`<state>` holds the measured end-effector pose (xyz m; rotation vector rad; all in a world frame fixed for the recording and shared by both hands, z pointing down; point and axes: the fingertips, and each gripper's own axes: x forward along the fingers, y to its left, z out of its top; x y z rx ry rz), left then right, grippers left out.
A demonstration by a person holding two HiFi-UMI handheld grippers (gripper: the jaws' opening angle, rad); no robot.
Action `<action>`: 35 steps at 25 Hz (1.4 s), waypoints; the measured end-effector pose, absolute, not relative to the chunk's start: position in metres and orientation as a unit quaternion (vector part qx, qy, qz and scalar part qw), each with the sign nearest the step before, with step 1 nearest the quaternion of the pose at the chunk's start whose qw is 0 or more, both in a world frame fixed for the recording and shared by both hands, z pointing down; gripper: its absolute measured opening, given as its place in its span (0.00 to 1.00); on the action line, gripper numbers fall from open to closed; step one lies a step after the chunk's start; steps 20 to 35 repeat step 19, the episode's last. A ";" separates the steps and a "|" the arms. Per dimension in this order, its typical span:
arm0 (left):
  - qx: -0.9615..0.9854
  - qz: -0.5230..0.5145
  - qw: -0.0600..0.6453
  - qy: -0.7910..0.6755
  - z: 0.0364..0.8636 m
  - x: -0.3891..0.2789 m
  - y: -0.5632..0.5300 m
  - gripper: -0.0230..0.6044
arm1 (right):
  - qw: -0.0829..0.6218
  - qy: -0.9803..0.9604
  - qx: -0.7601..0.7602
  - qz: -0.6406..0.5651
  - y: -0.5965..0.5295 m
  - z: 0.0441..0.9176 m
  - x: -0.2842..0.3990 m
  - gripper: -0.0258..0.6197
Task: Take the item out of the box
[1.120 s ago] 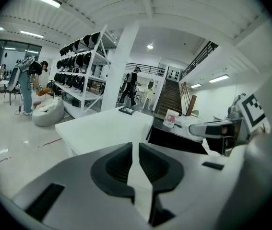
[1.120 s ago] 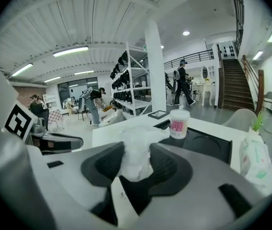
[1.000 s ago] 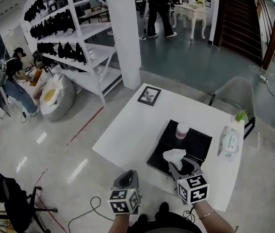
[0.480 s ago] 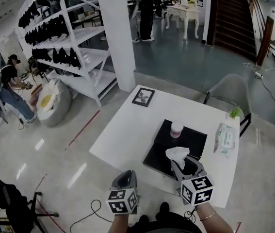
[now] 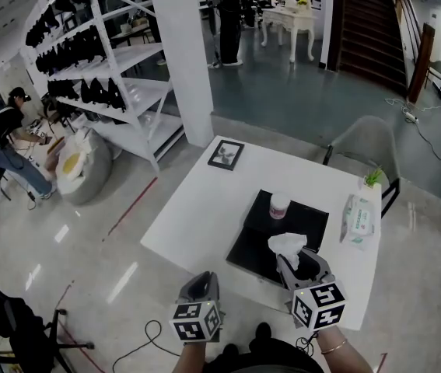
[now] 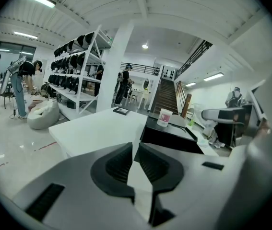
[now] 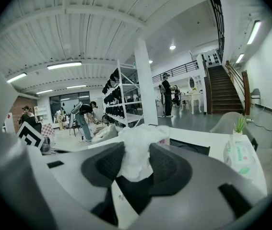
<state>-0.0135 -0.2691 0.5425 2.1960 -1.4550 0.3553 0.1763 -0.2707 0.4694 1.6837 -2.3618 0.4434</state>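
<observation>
The right gripper (image 5: 292,257) has its 2 jaws partly closed and pressing on a white crumpled item (image 5: 286,244). It looks like soft paper or tissue, though which cannot be told. In the right gripper view the item (image 7: 138,145) fills the gap between the pads and bulges above them, so the hold sits low on the wad. From the head view the item hangs over the near end of the black box (image 5: 307,217), which lies on the white table (image 5: 204,204). It appears lifted but not yet carried clear of the box.

The left gripper (image 5: 203,280) sits off the table's near edge, well apart from the box. Its jaws (image 6: 135,153) are together at the tips with nothing between them.

The step in hand looks like the carry-out. To do it well, the person should hold the squeeze steady, because a soft wad can slip or tear if the jaws loosen. The lift should finish straight up until any trailing part clears the box rim. Only then should the item travel sideways to bare table. The near left is the safer side. A small white tub (image 5: 279,205) stands on the box's far end, and a pack of wipes (image 5: 359,221) lies to the right. The box seems light, so the idle left gripper could steady it if it drags.
</observation>
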 end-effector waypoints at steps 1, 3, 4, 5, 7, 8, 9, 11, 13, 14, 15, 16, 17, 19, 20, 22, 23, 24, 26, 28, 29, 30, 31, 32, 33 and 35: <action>0.803 0.130 0.239 -0.531 0.542 -0.013 -0.270 0.10 | 0.103 -0.800 0.572 0.150 -0.271 0.469 0.177 0.29; 0.803 0.130 0.239 -0.530 0.543 -0.013 -0.270 0.10 | 0.102 -0.798 0.574 0.151 -0.271 0.469 0.178 0.29; 0.803 0.131 0.240 -0.529 0.544 -0.012 -0.271 0.10 | 0.102 -0.798 0.575 0.151 -0.271 0.470 0.179 0.29; 0.803 0.132 0.240 -0.529 0.545 -0.012 -0.271 0.10 | 0.101 -0.797 0.576 0.152 -0.271 0.471 0.180 0.29; 0.803 0.133 0.240 -0.529 0.546 -0.011 -0.270 0.10 | 0.101 -0.797 0.576 0.152 -0.271 0.472 0.181 0.29; 0.802 0.133 0.240 -0.530 0.546 -0.011 -0.270 0.10 | 0.100 -0.797 0.576 0.153 -0.271 0.472 0.181 0.29; 0.802 0.133 0.241 -0.530 0.546 -0.011 -0.270 0.10 | 0.100 -0.797 0.576 0.153 -0.271 0.472 0.182 0.29; 0.802 0.133 0.241 -0.531 0.546 -0.010 -0.270 0.10 | 0.099 -0.797 0.576 0.153 -0.272 0.472 0.182 0.29; 0.802 0.134 0.241 -0.530 0.546 -0.010 -0.271 0.10 | 0.098 -0.797 0.576 0.151 -0.273 0.471 0.182 0.29; 0.802 0.134 0.240 -0.530 0.546 -0.009 -0.272 0.10 | 0.097 -0.798 0.576 0.151 -0.274 0.471 0.182 0.29; 0.802 0.135 0.240 -0.530 0.546 -0.009 -0.273 0.10 | 0.097 -0.798 0.575 0.151 -0.274 0.471 0.182 0.29; 0.802 0.135 0.240 -0.529 0.546 -0.009 -0.273 0.10 | 0.096 -0.798 0.575 0.152 -0.275 0.471 0.181 0.29; 0.802 0.135 0.240 -0.530 0.546 -0.009 -0.273 0.10 | 0.096 -0.798 0.575 0.152 -0.275 0.471 0.181 0.29; 0.802 0.136 0.241 -0.530 0.546 -0.010 -0.274 0.10 | 0.096 -0.799 0.574 0.153 -0.276 0.471 0.180 0.29; 0.802 0.136 0.241 -0.530 0.546 -0.010 -0.274 0.10 | 0.096 -0.799 0.574 0.153 -0.276 0.471 0.180 0.29; 0.802 0.136 0.241 -0.530 0.546 -0.010 -0.274 0.10 | 0.096 -0.799 0.574 0.153 -0.276 0.471 0.180 0.29; 0.802 0.136 0.241 -0.530 0.546 -0.010 -0.274 0.10 | 0.096 -0.799 0.574 0.153 -0.276 0.471 0.180 0.29; 0.802 0.136 0.241 -0.530 0.546 -0.010 -0.274 0.10 | 0.096 -0.799 0.574 0.153 -0.276 0.471 0.180 0.29; 0.802 0.136 0.241 -0.530 0.546 -0.010 -0.274 0.10 | 0.096 -0.799 0.574 0.153 -0.276 0.471 0.180 0.29; 0.802 0.136 0.241 -0.530 0.546 -0.010 -0.274 0.10 | 0.096 -0.799 0.574 0.153 -0.276 0.471 0.180 0.29; 0.802 0.136 0.241 -0.530 0.546 -0.010 -0.274 0.10 | 0.096 -0.799 0.574 0.153 -0.276 0.471 0.180 0.29; 0.802 0.136 0.241 -0.530 0.546 -0.010 -0.274 0.10 | 0.096 -0.799 0.574 0.153 -0.276 0.471 0.180 0.29; 0.802 0.136 0.241 -0.530 0.546 -0.010 -0.274 0.10 | 0.096 -0.799 0.574 0.153 -0.276 0.471 0.180 0.29; 0.802 0.136 0.241 -0.530 0.546 -0.010 -0.274 0.10 | 0.096 -0.799 0.574 0.153 -0.276 0.471 0.180 0.29; 0.802 0.136 0.241 -0.530 0.546 -0.010 -0.274 0.10 | 0.096 -0.799 0.574 0.153 -0.276 0.471 0.180 0.29; 0.802 0.136 0.241 -0.530 0.546 -0.010 -0.274 0.10 | 0.096 -0.799 0.574 0.153 -0.276 0.471 0.180 0.29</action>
